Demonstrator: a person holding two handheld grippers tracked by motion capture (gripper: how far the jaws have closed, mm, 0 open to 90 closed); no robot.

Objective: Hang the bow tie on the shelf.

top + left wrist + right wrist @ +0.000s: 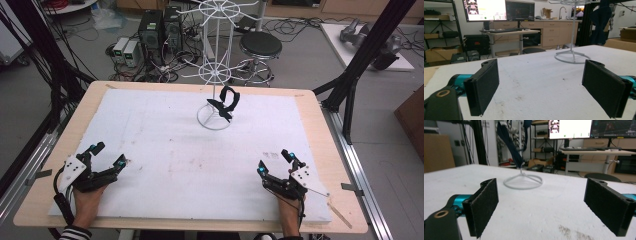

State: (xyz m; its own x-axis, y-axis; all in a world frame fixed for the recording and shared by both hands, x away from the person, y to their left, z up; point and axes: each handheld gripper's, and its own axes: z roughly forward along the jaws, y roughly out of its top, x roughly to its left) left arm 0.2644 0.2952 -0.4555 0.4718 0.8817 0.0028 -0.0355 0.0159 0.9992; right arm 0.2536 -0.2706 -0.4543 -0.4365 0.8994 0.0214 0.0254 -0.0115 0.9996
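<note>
A white wire display rack (215,65) stands at the far middle of the white board (190,150), on a ring base (572,56) (523,181). A dark strap-like item (226,102) hangs from its lower tier; it looks dark blue (511,143) in the right gripper view. My left gripper (109,155) rests at the near left, jaws wide apart, nothing between them (540,87). My right gripper (274,163) rests at the near right, likewise open and empty (541,207). Both point toward the rack from well short of it.
The white board lies on a wooden table (320,150). Behind the table stand a black stool (260,47), computer towers (157,27) and cables on the floor. Black frame posts (365,55) flank the table. A desk with monitors (499,10) sits farther back.
</note>
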